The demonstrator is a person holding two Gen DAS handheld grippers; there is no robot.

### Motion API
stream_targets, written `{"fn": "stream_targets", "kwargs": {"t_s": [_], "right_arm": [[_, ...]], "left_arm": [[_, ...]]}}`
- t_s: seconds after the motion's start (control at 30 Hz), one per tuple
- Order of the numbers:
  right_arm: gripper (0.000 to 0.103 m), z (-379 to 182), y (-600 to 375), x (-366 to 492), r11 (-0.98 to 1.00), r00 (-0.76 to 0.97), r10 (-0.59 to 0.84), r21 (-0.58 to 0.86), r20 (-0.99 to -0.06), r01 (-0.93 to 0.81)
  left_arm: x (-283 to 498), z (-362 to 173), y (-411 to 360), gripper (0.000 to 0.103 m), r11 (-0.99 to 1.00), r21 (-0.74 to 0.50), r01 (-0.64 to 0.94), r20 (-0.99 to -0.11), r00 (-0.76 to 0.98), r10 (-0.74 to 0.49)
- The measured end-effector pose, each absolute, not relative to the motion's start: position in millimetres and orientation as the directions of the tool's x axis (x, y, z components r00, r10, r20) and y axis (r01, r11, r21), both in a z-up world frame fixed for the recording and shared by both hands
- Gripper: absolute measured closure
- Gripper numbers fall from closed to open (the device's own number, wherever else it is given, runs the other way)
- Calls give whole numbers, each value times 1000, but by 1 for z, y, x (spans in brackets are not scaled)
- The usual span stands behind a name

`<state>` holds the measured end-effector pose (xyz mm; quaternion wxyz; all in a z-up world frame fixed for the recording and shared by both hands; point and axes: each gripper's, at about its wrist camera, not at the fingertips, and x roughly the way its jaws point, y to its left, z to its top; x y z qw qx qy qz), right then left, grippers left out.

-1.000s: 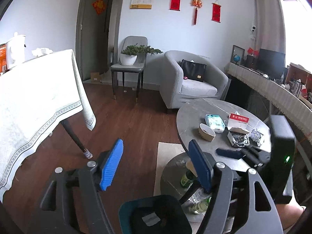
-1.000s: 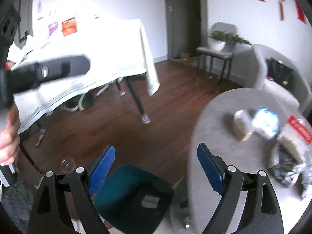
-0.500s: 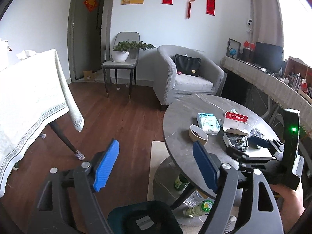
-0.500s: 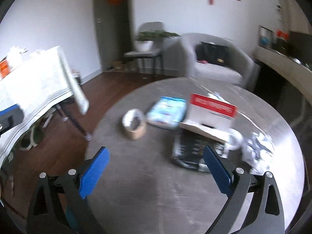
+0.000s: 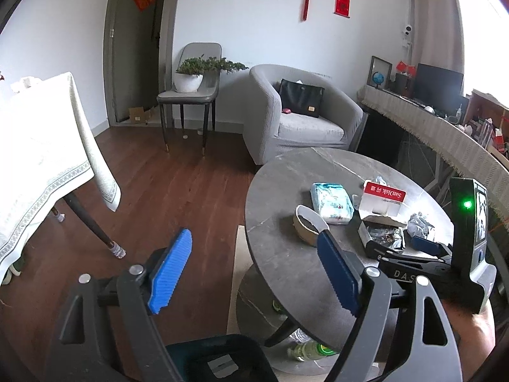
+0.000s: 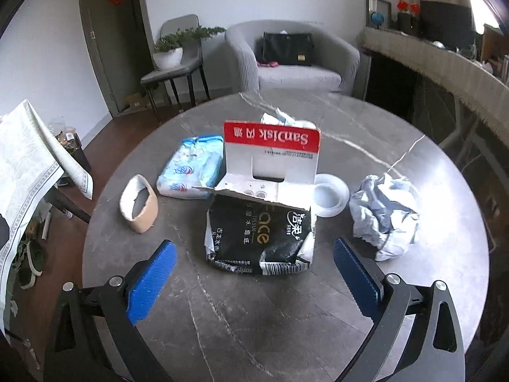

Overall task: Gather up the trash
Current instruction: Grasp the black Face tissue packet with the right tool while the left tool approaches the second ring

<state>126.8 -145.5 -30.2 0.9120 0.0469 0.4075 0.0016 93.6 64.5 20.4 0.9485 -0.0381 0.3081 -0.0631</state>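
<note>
Trash lies on the round grey table [image 6: 286, 312]: a black tissue wrapper [image 6: 261, 238], a red-and-white SanDisk card [image 6: 270, 156], a blue wipes pack [image 6: 194, 168], a crushed paper cup [image 6: 140, 203], a white lid [image 6: 329, 199] and crumpled white plastic [image 6: 385, 213]. My right gripper [image 6: 254, 243] hovers open just short of the black wrapper, with its pads wide on either side and not touching it. My left gripper [image 5: 254, 235] hangs beside the table's near edge with its jaws opening and nothing between them. A dark teal bin [image 5: 219, 359] sits below it.
Bottles [image 5: 308, 350] lie under the table. A grey armchair [image 5: 302, 121] and a chair with a potted plant [image 5: 191, 79] stand behind. A cloth-covered table [image 5: 41, 146] is on the left, and a long sideboard [image 5: 445, 133] on the right.
The right gripper swung from facing the floor and bin to facing the trash on the table, and its jaws widened. The left gripper moved closer to the table and its jaws spread wider.
</note>
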Motion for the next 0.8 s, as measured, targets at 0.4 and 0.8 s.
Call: {"fn": "stream_targets", "kwargs": {"t_s": [0.4,0.8], "right_arm": [[4,-33,-159,136,982,644,128,187,-754,24],[23,-30,-160,149,987,621,149,152,-769,-48]], "left_arm": [[125,-3,34,17,987,-106,118,-642,750,-159],[156,-20,16,17,988,-98,118,-685,713,-153]]}}
